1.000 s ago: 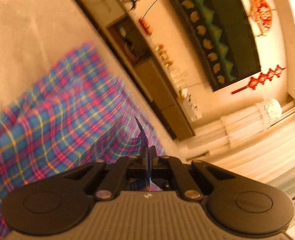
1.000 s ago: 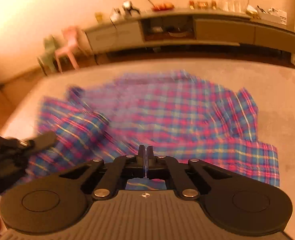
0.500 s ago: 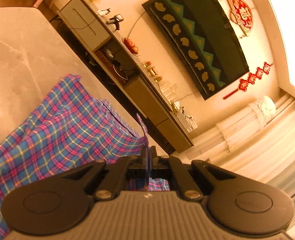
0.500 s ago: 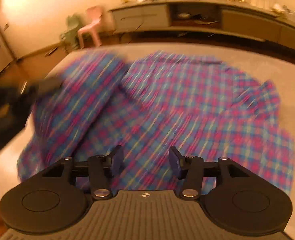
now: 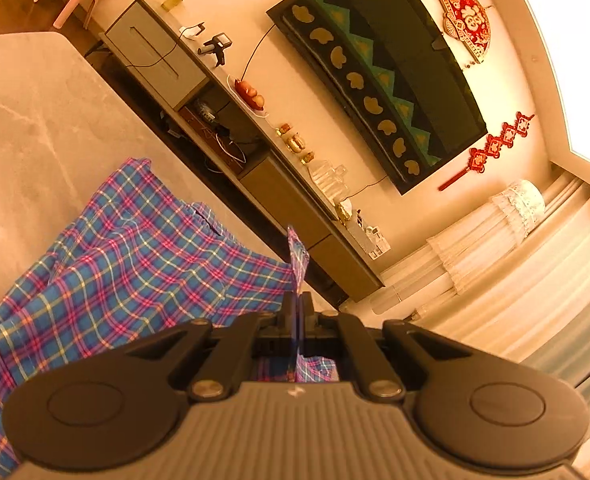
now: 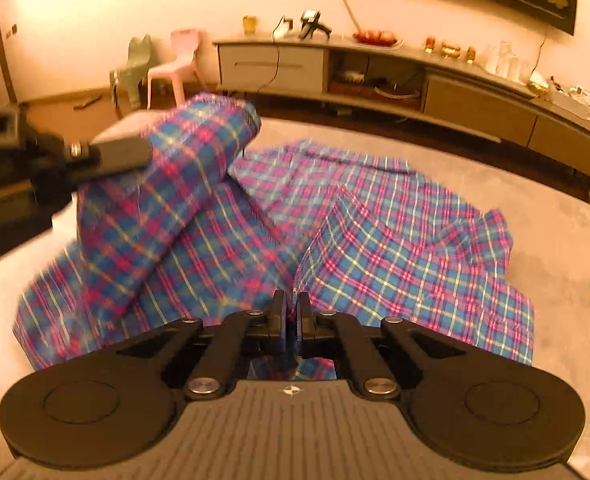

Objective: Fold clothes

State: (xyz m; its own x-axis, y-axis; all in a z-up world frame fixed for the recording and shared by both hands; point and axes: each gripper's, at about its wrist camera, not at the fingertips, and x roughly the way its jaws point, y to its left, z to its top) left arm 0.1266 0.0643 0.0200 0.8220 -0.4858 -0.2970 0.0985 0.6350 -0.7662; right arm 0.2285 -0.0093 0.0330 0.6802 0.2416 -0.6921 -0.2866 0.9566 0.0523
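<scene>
Tongs: R (image 6: 291, 312) reclamped on plaid shirt (image 6: 395, 240) hem, was open 0.5 s ago; L (image 5: 298, 312) clamped on sleeve, lifted. I read: fold in progress.

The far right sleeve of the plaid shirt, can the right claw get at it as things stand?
Probably not right away. The right claw is already shut on a fold of the plaid shirt near its front edge, so it would have to let go first. The bunched sleeve lies uncovered on the table, nothing blocking it.
</scene>
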